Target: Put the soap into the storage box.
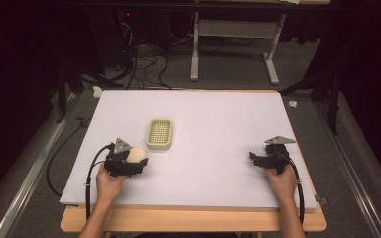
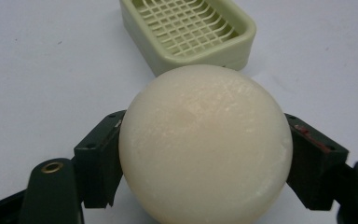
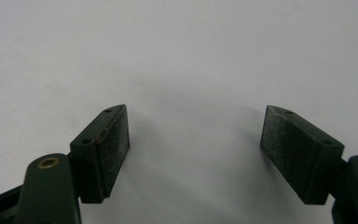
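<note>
A round cream bar of soap [image 2: 205, 149] sits between the jaws of my left gripper [image 2: 205, 161], and both pads press on its sides. From above, the same soap [image 1: 137, 154] shows at the tip of the left gripper [image 1: 135, 158], near the table's front left. Just beyond it stands a pale green soap dish [image 1: 159, 133] with a grid insert, the dish [image 2: 186, 32] being empty. My right gripper [image 1: 259, 158] rests at the front right. In its own view the right gripper [image 3: 196, 144] has its jaws wide apart over bare white surface, nothing between them.
A white sheet [image 1: 213, 119] covers the wooden table [image 1: 193, 220]. Black cables [image 1: 92, 173] trail from both grippers over the front edge. Behind the table stand a grey frame [image 1: 235, 44] and loose cables on the floor.
</note>
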`<state>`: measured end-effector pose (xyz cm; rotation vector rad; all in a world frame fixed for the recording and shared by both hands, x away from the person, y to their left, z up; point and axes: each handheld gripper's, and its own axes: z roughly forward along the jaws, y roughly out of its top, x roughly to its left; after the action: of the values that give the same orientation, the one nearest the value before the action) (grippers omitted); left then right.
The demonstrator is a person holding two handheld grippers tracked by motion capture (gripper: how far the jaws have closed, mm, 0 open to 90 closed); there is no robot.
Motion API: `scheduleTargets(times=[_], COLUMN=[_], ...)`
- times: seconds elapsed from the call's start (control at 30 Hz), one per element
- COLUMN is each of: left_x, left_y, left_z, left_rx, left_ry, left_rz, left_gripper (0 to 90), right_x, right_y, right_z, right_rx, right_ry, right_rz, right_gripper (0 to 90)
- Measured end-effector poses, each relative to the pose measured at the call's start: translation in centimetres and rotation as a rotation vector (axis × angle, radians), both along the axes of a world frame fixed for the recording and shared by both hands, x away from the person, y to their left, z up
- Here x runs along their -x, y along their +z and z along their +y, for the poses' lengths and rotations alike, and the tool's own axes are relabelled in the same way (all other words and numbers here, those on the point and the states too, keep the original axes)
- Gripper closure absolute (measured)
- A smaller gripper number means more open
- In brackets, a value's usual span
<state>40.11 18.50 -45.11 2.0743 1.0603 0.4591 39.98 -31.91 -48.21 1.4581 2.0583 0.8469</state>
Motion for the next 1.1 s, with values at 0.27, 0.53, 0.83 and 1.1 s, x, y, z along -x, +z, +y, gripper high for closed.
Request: scheduleTargets(times=[0.27, 0.53, 0.83, 1.1], left_x=[-0.3, -0.8, -1.4, -2.0], left_y=[0.8, 1.5, 2.3, 3.0], left_z=[-0.6, -1.0, -1.6, -2.2], left_rx=[0.013, 0.033, 0.044, 0.039], left_ry=[-0.022, -0.043, -0.057, -0.067], left_rz=[0.004, 0.011, 0.009, -0.001], left_gripper=[24.7, 24.7, 24.7, 24.7], right_x=[0.0, 0.0, 0.0, 0.0], right_y=[0.0, 0.0, 0.0, 0.0], right_z=[0.0, 0.0, 0.0, 0.0], right_rx=[-0.002, -0.004, -0.004, -0.004], right_ry=[0.0, 0.0, -0.001, 0.0], right_rz=[0.001, 0.003, 0.002, 0.004], right_gripper=[24.4, 24.4, 24.3, 24.4])
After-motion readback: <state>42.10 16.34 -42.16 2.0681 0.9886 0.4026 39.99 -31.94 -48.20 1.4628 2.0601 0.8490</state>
